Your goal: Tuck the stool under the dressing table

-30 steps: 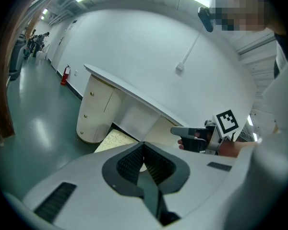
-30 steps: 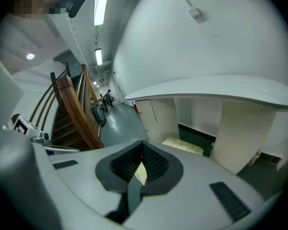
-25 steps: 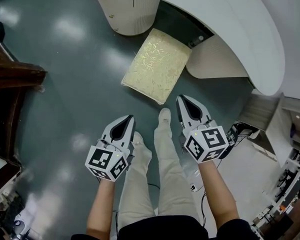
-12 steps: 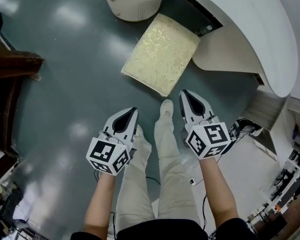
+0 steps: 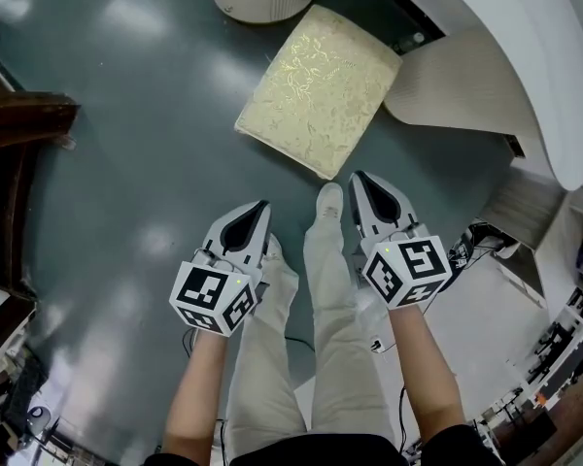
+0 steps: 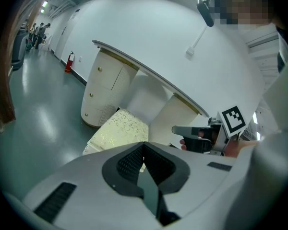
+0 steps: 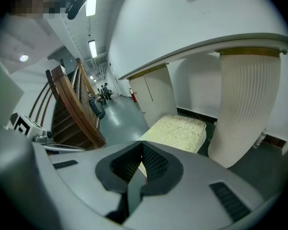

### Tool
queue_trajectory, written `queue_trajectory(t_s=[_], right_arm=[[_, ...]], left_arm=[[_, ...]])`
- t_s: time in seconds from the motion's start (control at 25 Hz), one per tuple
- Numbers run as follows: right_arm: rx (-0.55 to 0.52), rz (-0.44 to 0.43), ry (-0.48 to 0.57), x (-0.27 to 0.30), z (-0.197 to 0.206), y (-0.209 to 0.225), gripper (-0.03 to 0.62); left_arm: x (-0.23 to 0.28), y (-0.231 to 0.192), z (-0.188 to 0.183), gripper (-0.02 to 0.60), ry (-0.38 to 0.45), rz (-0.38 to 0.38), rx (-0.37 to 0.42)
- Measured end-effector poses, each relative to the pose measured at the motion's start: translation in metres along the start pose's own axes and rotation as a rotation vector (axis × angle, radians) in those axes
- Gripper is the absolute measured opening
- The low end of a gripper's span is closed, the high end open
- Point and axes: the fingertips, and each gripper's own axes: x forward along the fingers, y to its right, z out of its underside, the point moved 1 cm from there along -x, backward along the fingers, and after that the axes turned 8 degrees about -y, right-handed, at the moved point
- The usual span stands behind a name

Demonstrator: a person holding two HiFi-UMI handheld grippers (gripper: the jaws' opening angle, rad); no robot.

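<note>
The stool (image 5: 319, 90) has a cream cushion with a gold pattern. It stands on the grey floor, its far end in the gap between the two pedestals of the white dressing table (image 5: 534, 56). My left gripper (image 5: 262, 205) and right gripper (image 5: 358, 178) hover just short of the stool's near edge, both shut and holding nothing. In the left gripper view the stool (image 6: 117, 131) lies beyond my left gripper (image 6: 144, 143), below the curved table top (image 6: 149, 73). The right gripper view shows the stool (image 7: 175, 131) past my right gripper (image 7: 142, 145), beside a ribbed pedestal (image 7: 242, 104).
The person's legs and shoes (image 5: 328, 202) stand between the grippers. A wooden staircase (image 5: 19, 124) rises at the left. Cables (image 5: 476, 241) lie on the floor at the right. A fire extinguisher (image 6: 67, 62) stands by the far wall.
Both grippers and the head have come nearer to the stool and table, so the stool looks larger in the gripper views. The stool itself has not visibly shifted. Both grippers stay shut.
</note>
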Motion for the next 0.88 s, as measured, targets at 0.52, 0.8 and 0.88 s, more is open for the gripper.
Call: queue_trajectory(t_s=[0.52, 0.8, 0.88], right_arm=[[0.032, 0.004, -0.027, 0.025, 0.030, 0.019, 0.009], [0.027, -0.008, -0.039, 0.034, 0.038, 0.019, 0.009], [0.025, -0.008, -0.039, 0.036, 0.039, 0.021, 0.010]], left_arm=[[0.039, -0.019, 0.022, 0.009, 0.003, 0.022, -0.092], [0.048, -0.034, 0.037, 0.009, -0.013, -0.006, -0.095], [0.051, -0.038, 0.040, 0.008, -0.024, -0.012, -0.086]])
